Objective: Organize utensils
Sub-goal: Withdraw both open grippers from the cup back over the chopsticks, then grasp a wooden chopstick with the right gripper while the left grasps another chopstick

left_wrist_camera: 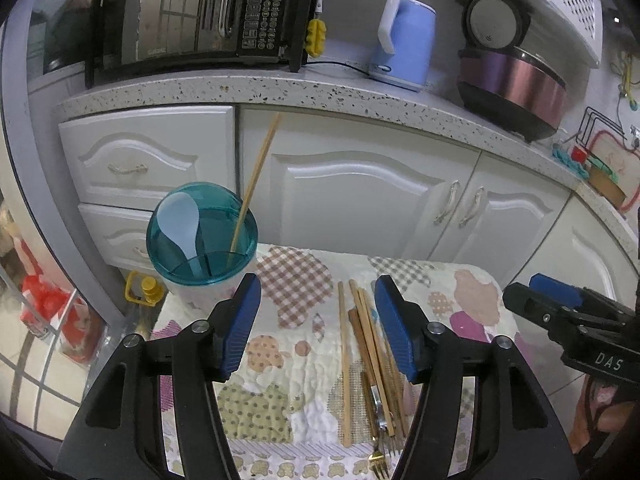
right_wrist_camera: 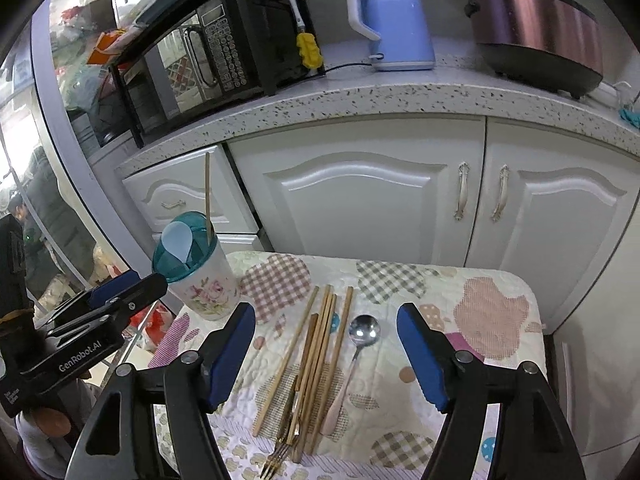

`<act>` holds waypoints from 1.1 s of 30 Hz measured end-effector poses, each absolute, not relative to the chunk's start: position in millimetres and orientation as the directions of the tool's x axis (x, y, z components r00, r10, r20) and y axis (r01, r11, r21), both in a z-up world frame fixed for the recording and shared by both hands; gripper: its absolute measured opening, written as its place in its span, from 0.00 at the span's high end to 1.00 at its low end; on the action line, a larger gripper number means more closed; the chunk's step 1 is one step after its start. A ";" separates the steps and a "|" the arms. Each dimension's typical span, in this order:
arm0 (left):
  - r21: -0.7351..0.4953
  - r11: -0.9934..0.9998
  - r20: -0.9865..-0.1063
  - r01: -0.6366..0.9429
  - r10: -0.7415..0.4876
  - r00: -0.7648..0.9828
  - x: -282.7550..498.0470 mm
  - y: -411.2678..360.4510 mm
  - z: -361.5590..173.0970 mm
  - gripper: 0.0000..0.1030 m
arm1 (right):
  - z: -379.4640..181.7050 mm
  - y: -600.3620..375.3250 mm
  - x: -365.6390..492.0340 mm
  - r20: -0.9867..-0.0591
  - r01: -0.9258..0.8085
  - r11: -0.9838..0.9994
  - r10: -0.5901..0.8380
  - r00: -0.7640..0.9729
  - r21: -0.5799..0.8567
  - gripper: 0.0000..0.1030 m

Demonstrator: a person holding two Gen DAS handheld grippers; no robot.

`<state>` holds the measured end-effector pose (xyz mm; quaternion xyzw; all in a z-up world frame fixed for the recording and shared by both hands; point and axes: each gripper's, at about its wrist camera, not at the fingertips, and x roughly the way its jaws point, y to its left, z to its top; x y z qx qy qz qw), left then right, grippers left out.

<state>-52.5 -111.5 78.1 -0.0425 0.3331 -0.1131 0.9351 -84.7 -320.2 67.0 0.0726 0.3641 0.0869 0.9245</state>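
A floral utensil cup with a teal lid stands at the table's back left. In it are a pale blue rice spoon and one chopstick. Several wooden chopsticks lie in a bundle on the quilted cloth, with gold forks among them and a metal spoon to their right. My left gripper is open and empty, just right of the cup, above the chopsticks. My right gripper is open, hovering over the bundle and the spoon, touching nothing.
The table sits against white cabinets under a speckled counter. On the counter are a microwave, a blue kettle and a rice cooker. A red bag lies on the floor at left.
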 end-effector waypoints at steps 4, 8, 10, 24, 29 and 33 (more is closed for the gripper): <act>-0.156 0.973 -0.628 0.173 -0.232 0.743 -50.9 -111.2 75.3 0.42 | 65.1 -320.8 -85.8 -0.665 -0.110 0.975 0.213 0.716 0.194 0.31; -0.153 0.974 -0.633 0.167 -0.227 0.740 -50.4 -109.8 72.7 0.42 | 63.8 -318.5 -85.8 -0.671 -0.114 0.976 0.210 0.712 0.184 0.31; -0.152 0.975 -0.633 0.160 -0.220 0.742 -50.1 -108.5 71.7 0.42 | 61.8 -317.4 -84.2 -0.676 -0.115 0.977 0.208 0.707 0.180 0.31; -0.142 0.980 -0.678 0.139 -0.199 0.708 -39.7 -100.5 51.2 0.42 | 31.0 -329.9 -68.4 -0.740 -0.075 0.982 0.179 0.648 0.172 0.31; -0.129 0.980 -0.701 0.150 -0.197 0.685 -35.7 -100.9 35.7 0.42 | -3.5 -324.1 -52.8 -0.793 -0.081 0.979 0.199 0.576 0.187 0.31; -0.130 0.980 -0.725 0.152 -0.199 0.659 -31.7 -101.3 22.7 0.42 | -33.5 -308.6 -36.2 -0.828 -0.124 0.970 0.242 0.506 0.208 0.47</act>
